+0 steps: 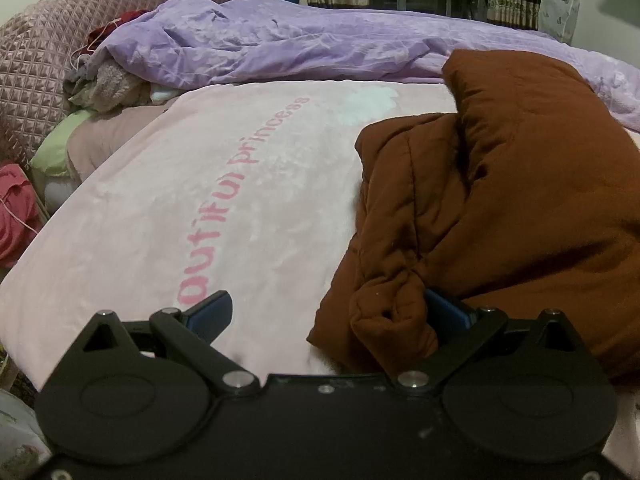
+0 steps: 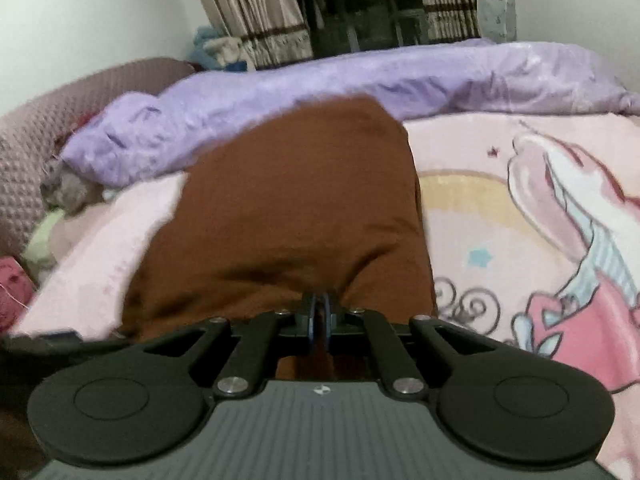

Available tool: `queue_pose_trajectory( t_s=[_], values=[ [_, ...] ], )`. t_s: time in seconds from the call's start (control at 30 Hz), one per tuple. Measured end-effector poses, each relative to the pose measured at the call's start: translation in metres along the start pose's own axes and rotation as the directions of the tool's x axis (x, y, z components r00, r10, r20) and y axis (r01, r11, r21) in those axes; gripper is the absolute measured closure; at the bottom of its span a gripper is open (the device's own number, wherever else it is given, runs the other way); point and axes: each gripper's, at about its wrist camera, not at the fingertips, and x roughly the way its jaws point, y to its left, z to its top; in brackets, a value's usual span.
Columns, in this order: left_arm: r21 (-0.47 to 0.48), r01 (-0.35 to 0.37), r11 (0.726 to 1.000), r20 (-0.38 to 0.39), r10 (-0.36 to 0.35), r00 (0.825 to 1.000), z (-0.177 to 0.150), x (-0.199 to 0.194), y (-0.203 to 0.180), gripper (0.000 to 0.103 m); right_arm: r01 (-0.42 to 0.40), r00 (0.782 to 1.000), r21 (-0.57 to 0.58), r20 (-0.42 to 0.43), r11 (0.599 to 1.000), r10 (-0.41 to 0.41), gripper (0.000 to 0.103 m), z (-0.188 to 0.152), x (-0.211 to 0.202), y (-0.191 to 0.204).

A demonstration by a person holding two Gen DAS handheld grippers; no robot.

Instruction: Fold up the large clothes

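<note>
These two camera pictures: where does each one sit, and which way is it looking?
Left wrist view: sits on the left tool, looking forward and down across the pink blanket; its wide-apart blue fingers show, the brown coat bunched against the right-hand one.
Right wrist view: sits on the right tool, looking the same way; its fingers are pinched shut on the coat's near edge.
Shared: coat, pink blanket, purple quilt, curtains.

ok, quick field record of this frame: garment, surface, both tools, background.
garment: brown quilted jacket, bunched, lying on the bed
surface: pink blanket with pink lettering and a unicorn print
left tool: open, jacket hem bunched between its fingers, pads not pressing it
right tool: shut, pinching the near edge of the jacket fabric
background: crumpled purple duvet behind the jacket; quilted headboard at left; curtains beyond
</note>
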Motion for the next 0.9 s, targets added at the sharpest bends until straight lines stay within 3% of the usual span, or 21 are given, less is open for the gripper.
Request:
queue_pose_trajectory(
  t_s=[0.17,0.3,0.37,0.43,0.53,0.57,0.63,0.7,0.73,0.83,0.9],
  values=[
    [0.052,-0.038,0.998,0.061,0.035,0.998,0.013,-0.031,-0.006,0.001,0.026,1.0,-0.014,0.011,1.0,-0.026,0.095,0.007,-0.014,0.01],
    [0.053,-0.002,0.999,0.161,-0.006,0.987,0.025,-0.065,-0.009,0.0,-0.015,0.993,-0.037,0.113,0.999,0.019,0.095,0.019,-0.048,0.014],
    [0.069,0.019,0.997,0.181,-0.031,0.983,0.027,-0.071,-0.014,0.0,-0.019,0.993,-0.035,0.118,0.999,0.023,0.095,0.021,-0.052,0.013],
    [0.106,0.023,0.994,0.142,-0.038,0.989,0.024,-0.063,-0.021,0.0,-0.035,0.998,-0.021,0.055,0.999,0.036,0.095,0.018,-0.043,0.009],
    [0.173,0.031,0.984,0.008,-0.033,0.999,0.004,-0.029,-0.028,0.0,-0.063,0.996,0.022,-0.066,0.998,0.064,0.096,-0.002,-0.022,-0.002],
    [0.182,0.041,0.983,-0.016,-0.038,0.999,-0.005,-0.018,-0.028,0.0,-0.078,0.994,0.016,-0.071,0.997,0.079,0.101,-0.009,-0.02,-0.005],
    [0.125,0.075,0.989,-0.031,-0.072,0.997,-0.01,-0.012,-0.019,0.0,-0.091,0.993,0.012,-0.077,0.996,0.092,0.103,-0.015,-0.019,-0.008],
    [0.1,0.07,0.993,0.006,-0.071,0.997,-0.002,-0.026,-0.015,0.0,-0.082,0.996,-0.024,-0.034,0.996,0.081,0.1,-0.009,-0.033,0.0],
    [0.114,0.051,0.992,0.038,-0.056,0.998,0.003,-0.035,-0.015,0.0,-0.059,0.998,-0.075,0.013,0.995,0.06,0.091,-0.006,-0.044,0.009],
    [0.121,0.017,0.993,0.121,-0.031,0.992,0.015,-0.056,-0.015,0.0,0.009,0.991,-0.171,0.131,0.985,0.014,0.089,0.005,-0.065,0.024],
    [0.08,0.031,0.996,0.158,-0.043,0.986,0.023,-0.06,-0.012,0.0,0.0,0.988,-0.143,0.154,0.99,0.022,0.089,0.014,-0.063,0.022]
  ],
)
